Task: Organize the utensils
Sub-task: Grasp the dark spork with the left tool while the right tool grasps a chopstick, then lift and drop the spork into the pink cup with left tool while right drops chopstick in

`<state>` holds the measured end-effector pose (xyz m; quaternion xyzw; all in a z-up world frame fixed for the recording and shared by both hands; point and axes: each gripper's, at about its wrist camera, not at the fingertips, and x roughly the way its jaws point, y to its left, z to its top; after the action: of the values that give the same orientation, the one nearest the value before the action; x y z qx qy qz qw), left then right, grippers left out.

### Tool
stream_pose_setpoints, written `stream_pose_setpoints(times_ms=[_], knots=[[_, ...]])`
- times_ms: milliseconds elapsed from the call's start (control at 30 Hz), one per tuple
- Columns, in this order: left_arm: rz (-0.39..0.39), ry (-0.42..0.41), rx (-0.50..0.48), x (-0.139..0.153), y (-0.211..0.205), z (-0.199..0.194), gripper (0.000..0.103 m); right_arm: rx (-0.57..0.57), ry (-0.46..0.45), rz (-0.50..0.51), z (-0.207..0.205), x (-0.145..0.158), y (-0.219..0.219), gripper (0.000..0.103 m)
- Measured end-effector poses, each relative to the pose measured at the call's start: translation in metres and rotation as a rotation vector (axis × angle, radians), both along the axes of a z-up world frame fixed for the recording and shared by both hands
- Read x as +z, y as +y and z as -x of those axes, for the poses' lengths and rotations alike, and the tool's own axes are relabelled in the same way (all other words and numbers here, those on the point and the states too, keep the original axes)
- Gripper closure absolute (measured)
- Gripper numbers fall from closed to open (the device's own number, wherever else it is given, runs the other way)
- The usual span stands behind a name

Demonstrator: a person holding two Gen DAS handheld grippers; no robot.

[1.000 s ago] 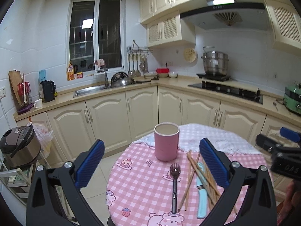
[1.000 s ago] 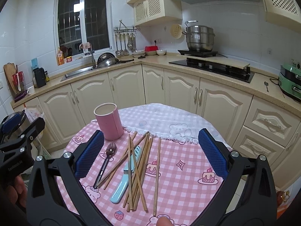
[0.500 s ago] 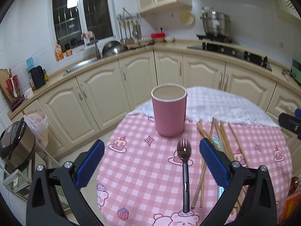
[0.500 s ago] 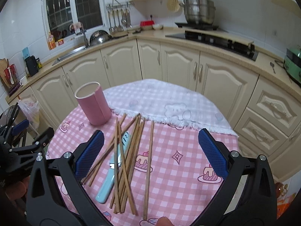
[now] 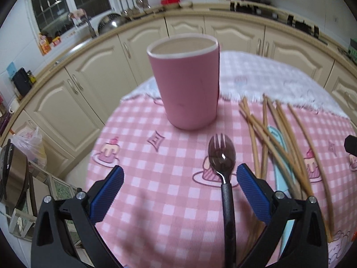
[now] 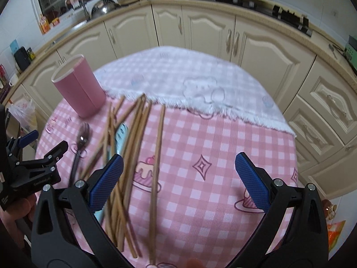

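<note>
Both my grippers have dropped closer to the worktop (image 6: pixel 223 156), jaws wide open, holding nothing.
Left gripper (image 5: pixel 179 188) straddles the spork (image 5: pixel 223 163), cup (image 5: pixel 187 84) at 12 o'clock; next, close on its handle.

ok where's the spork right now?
In the left wrist view the spork lies flat on the pink checked tablecloth, just in front of the pink cup, left of the chopsticks, its handle running between the left gripper's open fingers.
</note>
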<state>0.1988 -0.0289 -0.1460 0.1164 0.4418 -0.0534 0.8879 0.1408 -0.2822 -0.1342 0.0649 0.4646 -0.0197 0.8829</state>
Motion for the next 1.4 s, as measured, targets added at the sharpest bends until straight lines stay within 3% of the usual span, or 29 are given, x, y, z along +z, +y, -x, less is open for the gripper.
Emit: stream_pose_setpoints(times_ms=[133, 300, 433, 500, 567, 633, 667, 733, 767, 1000, 1200, 1400], knots=[[0.006, 0.077, -0.018, -0.019, -0.007, -0.016, 0.004, 0.009, 0.056, 0.014, -0.008, -0.013, -0.003, 0.005], [0.032, 0.115, -0.031, -0.027, -0.014, -0.027, 0.005, 0.032, 0.108, 0.024, -0.022, -0.027, -0.002, 0.005], [0.068, 0.143, -0.048, -0.033, -0.018, -0.034, 0.018, 0.070, 0.147, 0.025, -0.037, -0.038, 0.008, 0.013], [0.096, 0.155, -0.052, -0.032, -0.018, -0.036, 0.023, 0.093, 0.174, 0.035, -0.044, -0.045, 0.015, 0.029], [0.098, 0.157, -0.070, -0.031, -0.020, -0.039, 0.028, 0.104, 0.175, 0.068, -0.049, -0.048, 0.021, 0.035], [0.103, 0.158, -0.090, -0.030, -0.023, -0.040, 0.042, 0.121, 0.169, 0.073, -0.050, -0.046, 0.026, 0.051], [0.104, 0.156, -0.104, -0.029, -0.024, -0.040, 0.048, 0.132, 0.164, 0.074, -0.051, -0.045, 0.027, 0.070], [0.111, 0.161, -0.130, -0.028, -0.028, -0.041, 0.070, 0.148, 0.165, 0.060, -0.052, -0.044, 0.029, 0.085], [0.116, 0.166, -0.137, -0.026, -0.031, -0.042, 0.070, 0.153, 0.163, 0.045, -0.053, -0.044, 0.028, 0.094], [0.168, 0.141, -0.174, -0.015, -0.027, -0.032, 0.071, 0.135, 0.101, -0.095, -0.044, -0.038, 0.005, 0.096], [0.262, 0.010, -0.205, 0.022, -0.013, -0.013, 0.071, 0.122, -0.030, -0.225, -0.032, -0.013, -0.014, 0.096], [0.350, -0.149, -0.223, 0.059, -0.002, 0.002, 0.071, 0.123, -0.148, -0.291, -0.028, 0.012, -0.018, 0.096]])
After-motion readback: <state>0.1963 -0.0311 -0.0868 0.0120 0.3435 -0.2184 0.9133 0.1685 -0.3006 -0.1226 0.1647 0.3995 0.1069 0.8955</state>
